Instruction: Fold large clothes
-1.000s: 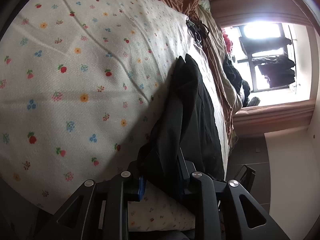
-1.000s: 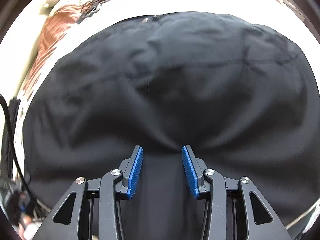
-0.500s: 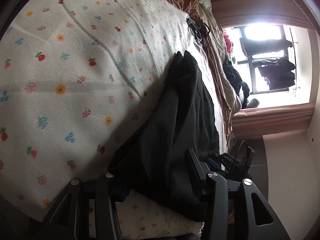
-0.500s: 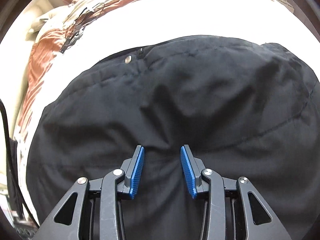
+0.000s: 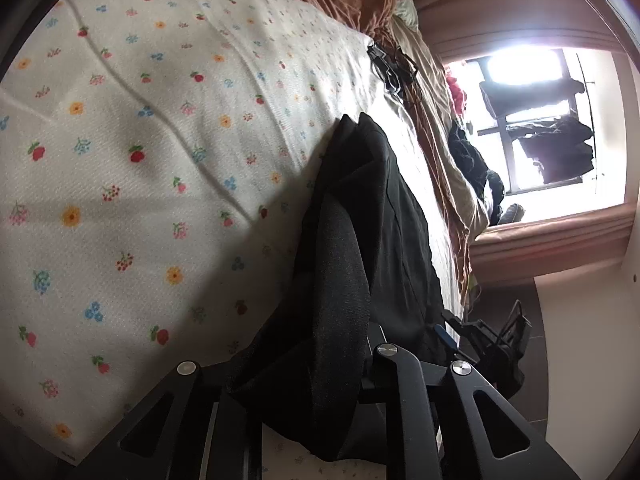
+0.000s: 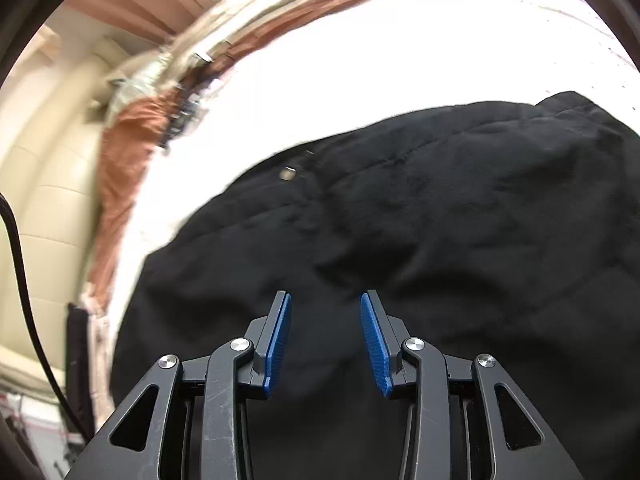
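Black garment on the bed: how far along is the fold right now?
Done: the black garment is spread on the floral sheet, with its button showing.
In hand: the left claw is closing over a bunched edge of the fabric. The right claw hangs open above the cloth, gripping nothing.
Left: no neat fold shows yet; the bunched edge still needs carrying over and flattening.
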